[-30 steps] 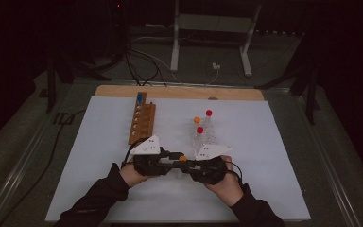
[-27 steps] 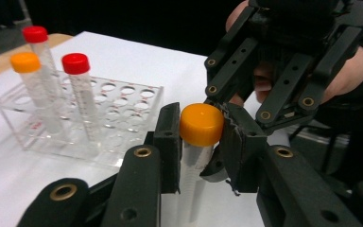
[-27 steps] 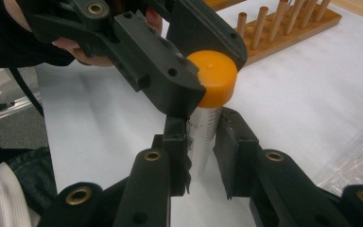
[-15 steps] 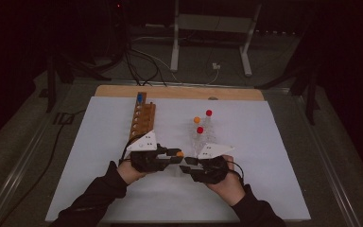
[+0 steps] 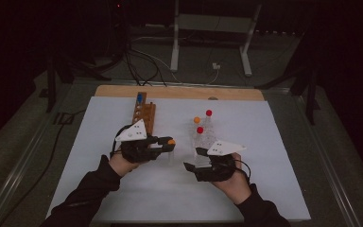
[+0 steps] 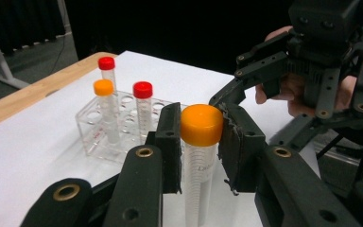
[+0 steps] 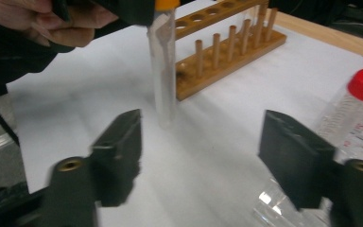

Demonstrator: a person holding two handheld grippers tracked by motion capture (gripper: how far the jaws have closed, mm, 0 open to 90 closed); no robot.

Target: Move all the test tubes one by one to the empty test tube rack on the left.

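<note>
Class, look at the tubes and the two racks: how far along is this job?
Done: a blue-capped tube stands in the wooden rack. In hand: the left gripper grips an orange-capped tube; the right gripper, jaws just opening, holds nothing. Left: three capped tubes stand in the clear rack.

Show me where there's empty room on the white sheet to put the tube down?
Bare white sheet lies left of the wooden rack, and more right of the clear rack. It's crowded in the middle, where the left tool holds the orange-capped tube beside the right tool.

The right gripper (image 5: 192, 159) has opened its jaws and released the orange-capped tube (image 6: 200, 151), now held by the left gripper (image 5: 170, 144) alone
</note>
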